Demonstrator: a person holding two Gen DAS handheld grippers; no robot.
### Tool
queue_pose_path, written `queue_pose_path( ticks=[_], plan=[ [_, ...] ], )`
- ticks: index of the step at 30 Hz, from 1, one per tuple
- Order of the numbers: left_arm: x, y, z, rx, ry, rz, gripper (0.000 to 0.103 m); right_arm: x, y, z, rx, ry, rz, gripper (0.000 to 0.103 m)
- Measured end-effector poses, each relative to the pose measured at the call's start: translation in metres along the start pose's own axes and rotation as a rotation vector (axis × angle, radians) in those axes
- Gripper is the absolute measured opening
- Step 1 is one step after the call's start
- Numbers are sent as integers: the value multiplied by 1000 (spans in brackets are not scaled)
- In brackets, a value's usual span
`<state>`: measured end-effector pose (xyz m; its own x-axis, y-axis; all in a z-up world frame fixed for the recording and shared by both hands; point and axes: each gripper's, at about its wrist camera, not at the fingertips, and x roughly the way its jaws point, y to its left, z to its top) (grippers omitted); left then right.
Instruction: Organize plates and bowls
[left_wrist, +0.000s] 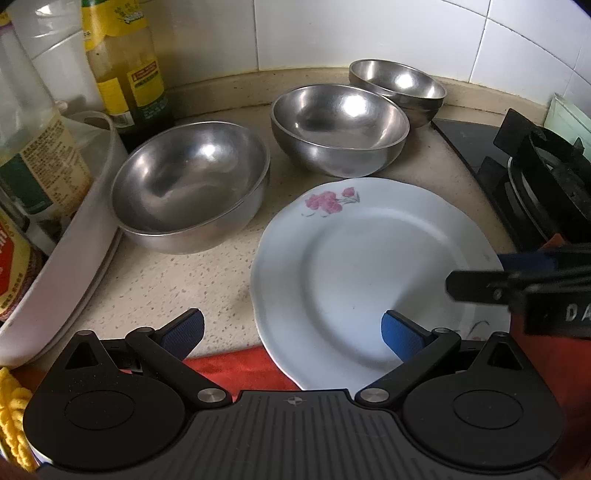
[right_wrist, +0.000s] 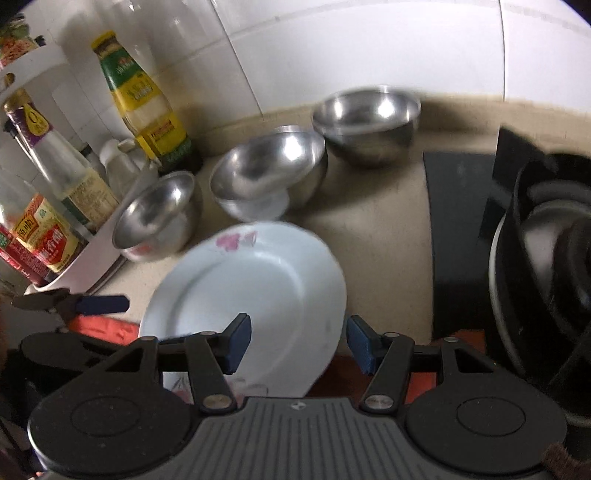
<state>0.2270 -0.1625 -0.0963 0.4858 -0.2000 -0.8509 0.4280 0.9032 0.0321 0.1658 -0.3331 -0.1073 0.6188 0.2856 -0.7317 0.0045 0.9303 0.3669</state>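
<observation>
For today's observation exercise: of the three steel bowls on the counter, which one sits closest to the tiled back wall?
The far-right steel bowl, beside the stove; the middle bowl and left bowl sit progressively nearer the camera.

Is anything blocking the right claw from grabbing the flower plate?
Nothing visible does. The right gripper is open, its fingers straddling the near right edge of the plate. The three steel bowls sit behind the plate, out of the way. The left gripper is open at the plate's other side.

The speckled beige counter had three steel bowls across the upper middle, a floral plate lower right, bottles upper left.
</observation>
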Motion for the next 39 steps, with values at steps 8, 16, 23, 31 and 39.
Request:
queue_pose_path(
  ticks=[8, 16, 23, 31, 39],
  plan=[
    [5, 8, 1, -27, -3, -39, 103, 6, 3, 0, -6, 3, 0, 56],
    [9, 11, 1, -55, -15, -99, 103, 6, 4, -1, -29, -8, 6, 58],
    [4, -4, 4, -33, -10, -118, 95, 0, -2, -1, 15, -9, 37, 51],
    [7, 2, -2, -12, -27, -140, 103, 0, -4, -4, 14, -2, 37, 46],
    [9, -4, 0, 16, -45, -174, 103, 0, -6, -6, 21, -18, 46, 46]
  ],
)
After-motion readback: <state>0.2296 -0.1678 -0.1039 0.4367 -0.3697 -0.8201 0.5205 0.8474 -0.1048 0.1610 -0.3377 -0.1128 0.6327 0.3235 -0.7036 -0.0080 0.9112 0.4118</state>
